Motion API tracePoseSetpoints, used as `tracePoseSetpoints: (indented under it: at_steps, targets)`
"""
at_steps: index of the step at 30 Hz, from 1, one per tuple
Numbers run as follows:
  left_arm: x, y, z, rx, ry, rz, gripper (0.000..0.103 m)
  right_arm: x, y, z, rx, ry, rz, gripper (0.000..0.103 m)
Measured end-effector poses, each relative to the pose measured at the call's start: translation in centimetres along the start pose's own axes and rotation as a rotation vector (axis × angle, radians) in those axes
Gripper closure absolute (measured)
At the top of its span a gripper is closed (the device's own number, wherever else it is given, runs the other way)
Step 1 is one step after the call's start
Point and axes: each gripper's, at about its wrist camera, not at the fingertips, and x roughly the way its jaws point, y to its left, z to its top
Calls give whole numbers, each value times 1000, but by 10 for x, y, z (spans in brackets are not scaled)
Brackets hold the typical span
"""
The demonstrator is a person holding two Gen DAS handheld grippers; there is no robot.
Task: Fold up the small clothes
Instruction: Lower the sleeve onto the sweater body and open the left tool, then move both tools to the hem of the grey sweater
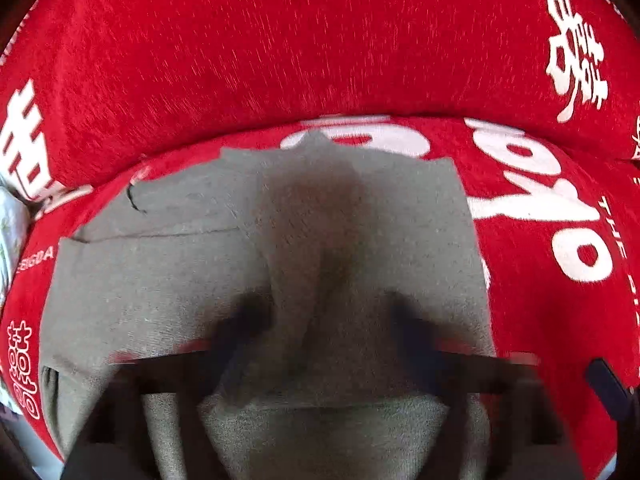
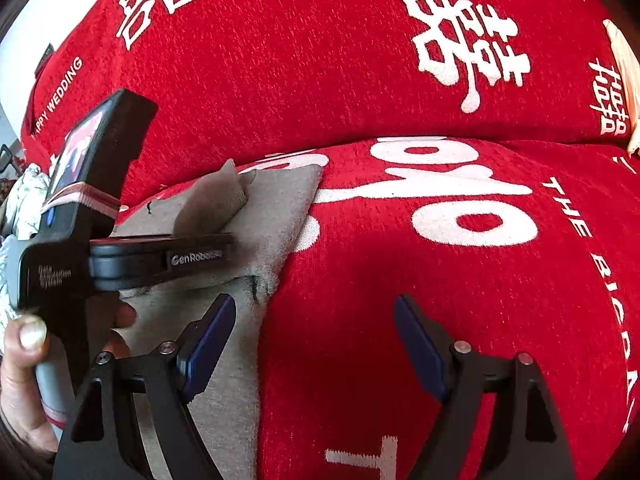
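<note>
Two claws hang over a grey cloth [image 1: 360, 220] on the red cover [image 2: 400, 280]. Nearest, the right claw [image 2: 320, 344] stands wide open, holding nothing. Farther off, the left claw [image 1: 324, 320] is wide too, a raised fold between its blurry fingers, gripped by neither.

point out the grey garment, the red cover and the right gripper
grey garment [image 1: 168, 276], left wrist view, flat left part
red cover [image 2: 320, 72], right wrist view, plain back cushion area
right gripper [image 2: 316, 320], right wrist view, midway between its open blue-padded fingertips
</note>
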Motion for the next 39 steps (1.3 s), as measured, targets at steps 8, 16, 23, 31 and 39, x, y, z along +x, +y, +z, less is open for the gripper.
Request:
tracePoseSetpoints:
  at_steps: [8, 16, 23, 31, 39]
  targets:
    - [-11, 22, -1, -90, -5, -199, 8, -2, -8, 2, 9, -6, -13, 19]
    - [-13, 63, 18, -229, -8, -352, 8, -4, -17, 3, 38, -11, -31, 19]
    - [11, 51, 11, -291, 65, -620, 8, -2, -14, 3, 16, -5, -38, 19]
    - [-21, 44, 4, -137, 40, -825, 8, 1, -17, 3, 29, 7, -48, 19]
    - [5, 110, -2, -251, 36, -583, 8, 3, -15, 1, 11, 17, -54, 19]
